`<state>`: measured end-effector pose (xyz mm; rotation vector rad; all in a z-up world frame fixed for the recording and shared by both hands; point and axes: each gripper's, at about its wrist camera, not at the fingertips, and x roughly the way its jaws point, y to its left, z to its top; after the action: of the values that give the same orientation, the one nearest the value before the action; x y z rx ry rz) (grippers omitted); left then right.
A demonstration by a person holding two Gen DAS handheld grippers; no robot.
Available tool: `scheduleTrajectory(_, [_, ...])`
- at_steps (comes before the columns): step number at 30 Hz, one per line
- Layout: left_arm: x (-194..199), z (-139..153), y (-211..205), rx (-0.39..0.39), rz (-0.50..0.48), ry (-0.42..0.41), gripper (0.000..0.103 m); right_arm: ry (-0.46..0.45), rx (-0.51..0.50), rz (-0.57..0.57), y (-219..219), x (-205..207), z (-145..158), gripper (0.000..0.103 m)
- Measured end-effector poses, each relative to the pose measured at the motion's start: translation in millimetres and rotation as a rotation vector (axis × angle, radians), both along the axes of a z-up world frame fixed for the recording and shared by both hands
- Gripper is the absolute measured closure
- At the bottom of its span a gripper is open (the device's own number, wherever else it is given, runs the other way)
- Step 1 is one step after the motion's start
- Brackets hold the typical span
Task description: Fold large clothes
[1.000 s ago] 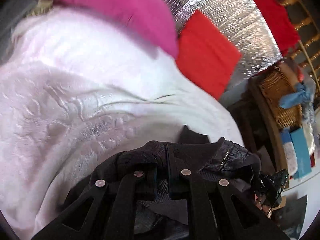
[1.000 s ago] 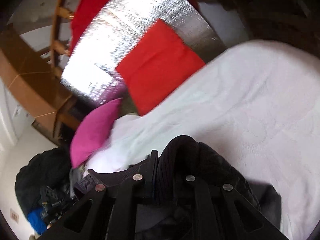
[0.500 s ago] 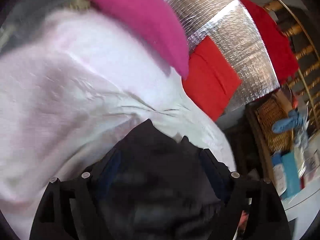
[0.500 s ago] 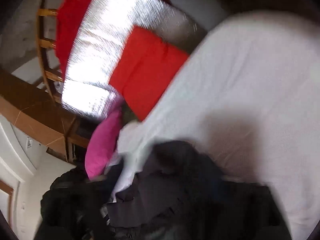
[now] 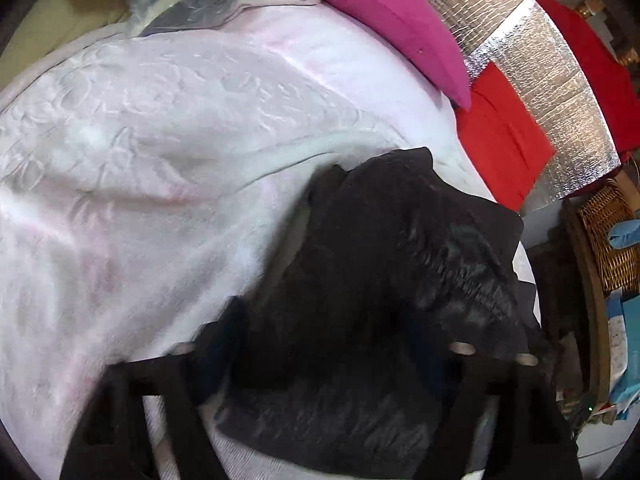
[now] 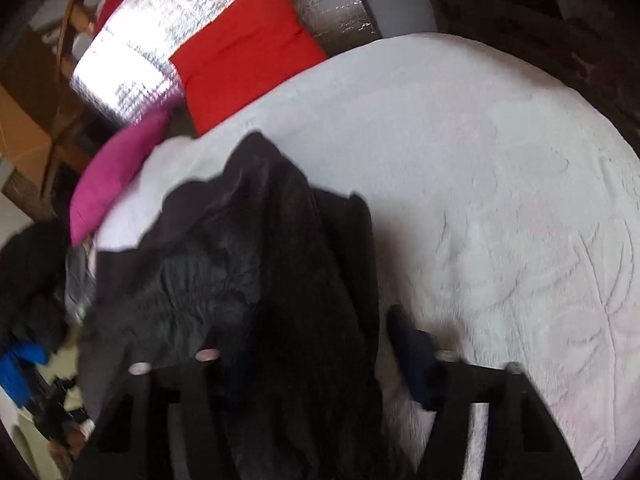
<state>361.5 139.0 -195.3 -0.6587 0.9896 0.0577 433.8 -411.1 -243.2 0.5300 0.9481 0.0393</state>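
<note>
A large black garment (image 5: 380, 248) lies crumpled on the pale pink bed blanket (image 5: 140, 140). My left gripper (image 5: 332, 336) stands over its near end, jaws apart and closing, with the dark cloth lying loose between them. In the right wrist view the same garment (image 6: 240, 248) drapes over the left finger of my right gripper (image 6: 316, 340). Its dark right fingertip (image 6: 404, 332) shows bare against the blanket (image 6: 500, 200). These jaws are closing too, with cloth between them, and the pads do not pinch it.
A magenta pillow (image 5: 392, 12) and a red cushion (image 5: 500, 136) rest at the bed's far edge against a silver foil panel (image 5: 532, 40). A wicker basket (image 5: 608, 236) stands right of the bed. Dark clothes (image 6: 28, 272) are piled beyond the bed's left side.
Both grippers were shut on the black garment a second ago. They opened wide and let it go, and it now lies spread on the blanket. Both hands shifted across the bed.
</note>
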Motion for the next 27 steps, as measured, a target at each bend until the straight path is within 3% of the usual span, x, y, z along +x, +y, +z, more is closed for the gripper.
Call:
scheduleTrajectory(3, [8.2, 3.3, -9.2, 0.039, -0.011, -0.014, 0.05, -0.02, -0.056, -0.02, 9.3, -4.0, 6.7, 0.08])
scheduleTrajectory(5, [8.8, 6.7, -7.3, 0.038, -0.003, -0.022, 0.05, -0.039, -0.124, -0.03, 19.0, -9.5, 18.6, 0.089])
scheduleTrajectory(8, [13.2, 4.0, -5.4, 0.012, -0.001, -0.014, 0.049, -0.118, -0.164, -0.079, 23.6, -34.1, 41.3, 0.09])
scheduleTrajectory(9, [15.0, -0.2, -5.8, 0.018, -0.008, 0.0, 0.043, -0.126, -0.163, -0.093, 21.8, -41.4, 42.2, 0.09])
scheduleTrajectory(12, [20.6, -8.8, -5.4, -0.005, -0.014, 0.038, 0.038, -0.052, -0.118, -0.099, 14.8, -36.9, 17.1, 0.089])
scheduleTrajectory(15, [16.5, -9.2, 5.8, -0.086, -0.018, 0.057, 0.038, -0.074, 0.007, -0.112, 1.8, -40.9, 10.2, 0.083])
scheduleTrajectory(16, [13.2, -5.6, 9.0, -0.077, -0.019, 0.047, 0.038, -0.079, 0.081, -0.126, -9.4, -46.9, 12.7, 0.074])
scheduleTrajectory(18, [8.0, 1.8, 12.1, -0.029, -0.021, 0.03, 0.038, -0.118, 0.218, -0.151, -31.0, -56.6, 17.5, 0.03])
scheduleTrajectory(19, [5.2, 5.5, 14.8, -0.006, -0.026, 0.022, 0.038, -0.142, 0.24, -0.165, -38.5, -61.5, 19.3, 0.008])
scheduleTrajectory(21, [1.8, 11.1, 18.8, -0.001, -0.043, 0.002, 0.035, -0.206, 0.266, -0.181, -49.1, -70.0, 21.1, 0.007])
scheduleTrajectory(24, [3.6, 11.5, 20.6, -0.038, -0.091, 0.002, 0.03, -0.171, 0.353, -0.126, -55.6, -65.3, 10.0, 0.008])
scheduleTrajectory(27, [7.1, 8.2, 19.3, -0.077, -0.115, 0.014, 0.03, -0.139, 0.366, -0.101, -58.1, -54.6, -0.9, 0.008])
